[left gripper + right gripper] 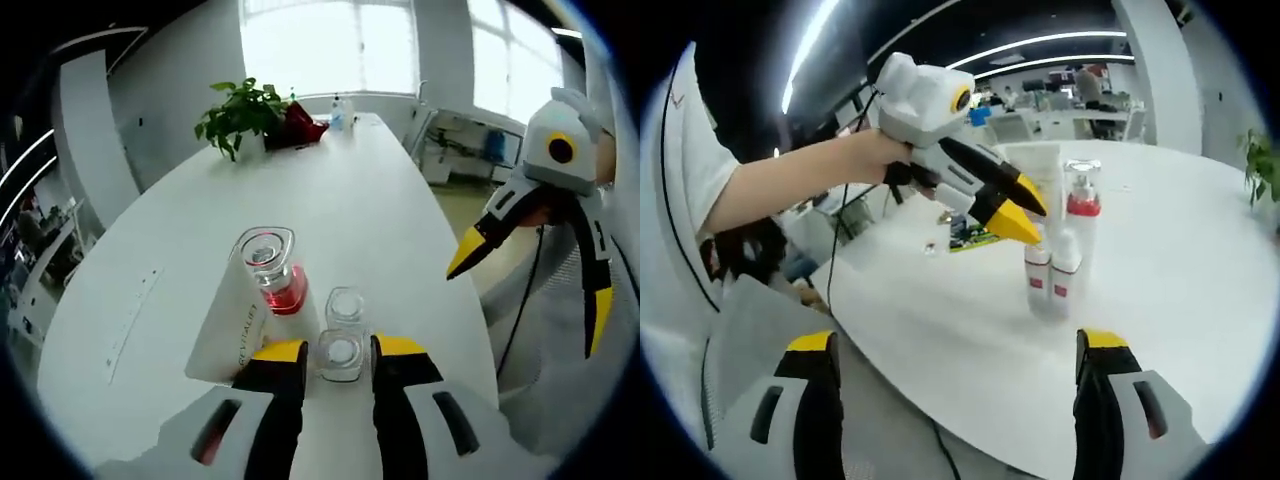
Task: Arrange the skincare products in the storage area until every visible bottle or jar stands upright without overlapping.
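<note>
My left gripper (pixel 340 352), at lower centre of the left gripper view, straddles the cap of a small clear bottle (pixel 341 356); its yellow-tipped jaws stand just beside the cap on either side, parted, and whether they press it I cannot tell. A second small bottle (pixel 345 306) stands directly beyond it, with the red pump bottle (pixel 274 270) and white tube (pixel 236 325) toward upper left. In the right gripper view the same cluster sits at centre right on the white table (pixel 1180 290): two small bottles (pixel 1052 272) upright, side by side and touching, long axes vertical, caps up. My right gripper (pixel 955 365) hangs wide apart, empty, well short of them. The left is the nearer; I judge the coming move a vertical lift.
</note>
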Demonstrator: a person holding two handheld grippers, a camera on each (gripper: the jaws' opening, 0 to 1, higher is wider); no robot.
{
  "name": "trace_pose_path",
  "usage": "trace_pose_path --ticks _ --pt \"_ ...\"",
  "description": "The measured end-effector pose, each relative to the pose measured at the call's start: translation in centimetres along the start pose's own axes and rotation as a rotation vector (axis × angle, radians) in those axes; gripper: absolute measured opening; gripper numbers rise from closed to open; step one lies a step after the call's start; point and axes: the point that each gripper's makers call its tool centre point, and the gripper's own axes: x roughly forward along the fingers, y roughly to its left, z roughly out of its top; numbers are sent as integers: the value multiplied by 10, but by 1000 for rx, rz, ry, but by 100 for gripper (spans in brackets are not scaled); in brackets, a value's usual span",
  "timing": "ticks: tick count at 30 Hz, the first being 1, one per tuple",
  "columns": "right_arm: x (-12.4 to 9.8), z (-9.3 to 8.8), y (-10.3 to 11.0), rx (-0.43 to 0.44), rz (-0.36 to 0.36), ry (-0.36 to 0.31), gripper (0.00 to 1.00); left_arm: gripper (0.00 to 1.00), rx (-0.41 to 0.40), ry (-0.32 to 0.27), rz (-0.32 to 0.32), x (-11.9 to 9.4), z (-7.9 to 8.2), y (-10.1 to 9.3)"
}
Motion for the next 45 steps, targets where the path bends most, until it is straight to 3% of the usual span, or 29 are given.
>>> trace_pose_path --ticks 11,15,20,25,29,37,45 --pt "-3 4 -6 84 -2 -43 98 35 -37 -23 27 -22 2 -11" --pt "-1 3 -5 72 -6 -33 98 40 -78 -37 33 -33 -2 -16" --pt "0 0 -4 35 -14 -11 98 46 -149 -32 76 -55 -29 -12" --pt "0 0 -6 28 -27 -10 99 53 -219 -35 112 -78 -47 -26" --pt "0 -1 -6 14 -33 -4 99 59 -338 -66 167 -103 -65 -39" --pt "0 -5 -7 -37 -49 24 99 78 -443 -69 277 -141 -99 -47" --pt "-2 -6 -11 -59 -81 33 99 87 -522 -71 348 -167 -126 -60"
